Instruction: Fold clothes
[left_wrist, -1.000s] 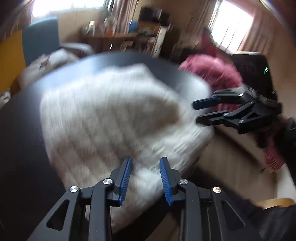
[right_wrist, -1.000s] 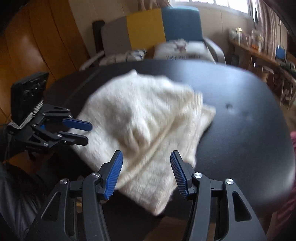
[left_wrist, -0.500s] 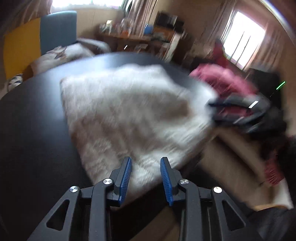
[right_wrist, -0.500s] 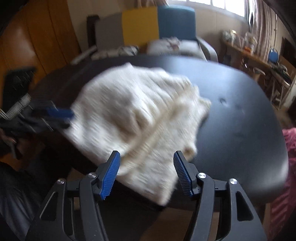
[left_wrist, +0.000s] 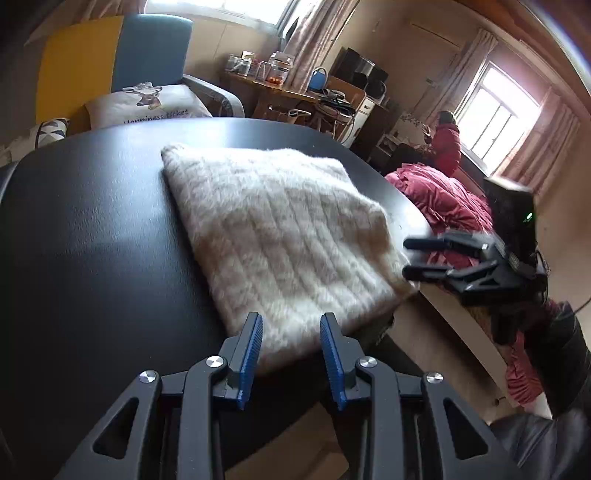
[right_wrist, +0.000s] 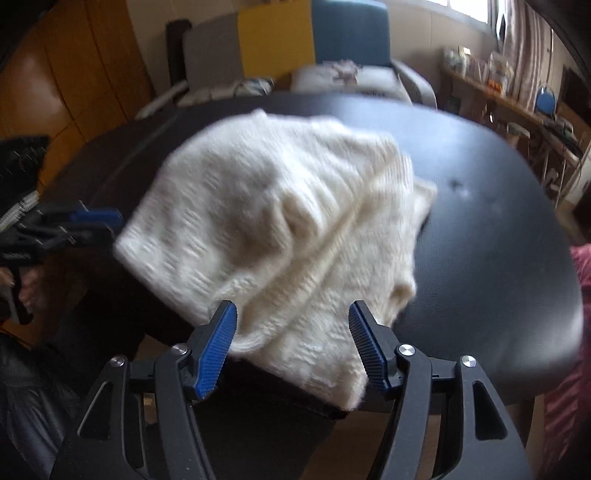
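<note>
Left wrist view: left gripper (left_wrist: 291, 350) hovers with jaws apart, gripping nothing; the folded cream sweater (left_wrist: 280, 236) lies just beyond them on the black table (left_wrist: 92, 240); right gripper (left_wrist: 415, 258), jaws also parted and empty, waits off its right corner.

A black round-cornered table (left_wrist: 92, 221) fills the foreground. Beyond its far edge stands a blue-and-yellow armchair (left_wrist: 147, 48) holding a printed cushion (left_wrist: 147, 105). A cluttered wooden desk (left_wrist: 280, 94) lines the wall past the table's far right corner. Daylight pours through a curtained window (left_wrist: 495, 110); red bedding (left_wrist: 443, 195) lies below it. Wooden panelling (right_wrist: 74, 74) covers the left wall.
</note>
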